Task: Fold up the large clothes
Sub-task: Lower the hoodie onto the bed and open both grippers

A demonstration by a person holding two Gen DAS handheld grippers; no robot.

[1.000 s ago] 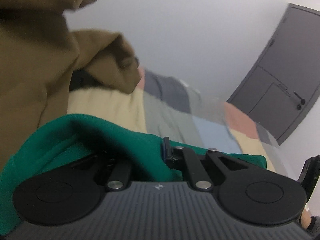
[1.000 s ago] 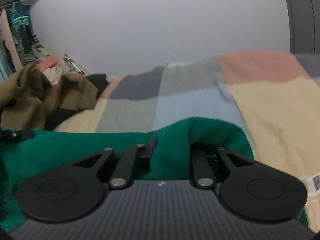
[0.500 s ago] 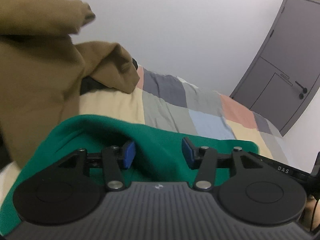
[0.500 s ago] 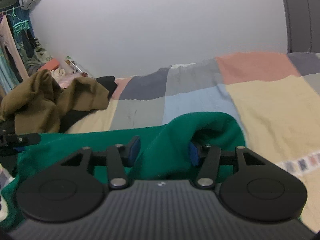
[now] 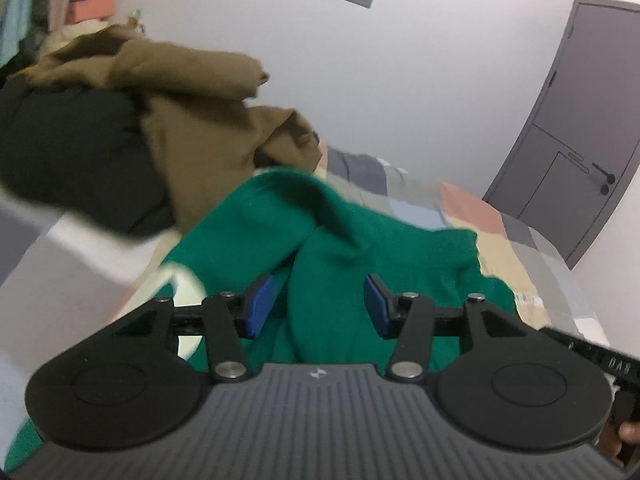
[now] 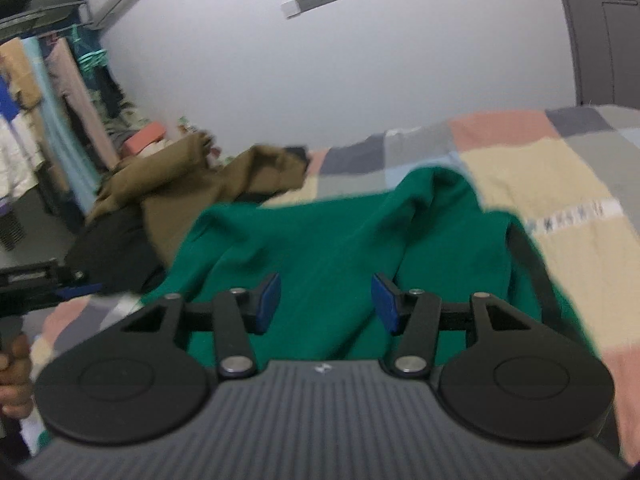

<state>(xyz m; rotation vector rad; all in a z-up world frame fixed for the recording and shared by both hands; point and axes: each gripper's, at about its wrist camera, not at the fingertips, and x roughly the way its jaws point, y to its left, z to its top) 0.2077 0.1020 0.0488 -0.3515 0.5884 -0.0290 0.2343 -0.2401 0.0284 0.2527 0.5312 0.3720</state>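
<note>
Left wrist view. The left gripper (image 5: 318, 306) has its jaws parted, the blue pads (image 5: 259, 305) clear of any cloth. The green garment (image 5: 360, 248) lies on the patchwork bedspread (image 5: 516, 248) below and beyond the jaws; a raised fold of it shows through the gap between the pads, but neither pad presses on it. The garment's far edge rises in a hump toward a brown garment (image 5: 200, 120), which is heaped over a black garment (image 5: 68, 148) at upper left. A grey door (image 5: 576, 128) stands in the wall at right. The frame is blurred, so finer creases cannot be read.

Right wrist view. The right gripper (image 6: 326, 306) likewise has its jaws apart, with nothing pinched between the pads (image 6: 269, 300). The green garment (image 6: 320, 240) spreads across the bedspread (image 6: 532, 176) under and ahead of the jaws, a long ridge running from the gap up toward the right; the cloth is seen between the pads but lies free of them. The brown garment (image 6: 208, 184) and black garment (image 6: 108, 240) lie beyond its left edge. At far left the left gripper (image 6: 60, 284) shows partly, with a hand (image 6: 16, 376) below it. A clothes rack (image 6: 48, 112) fills the upper left.
</note>
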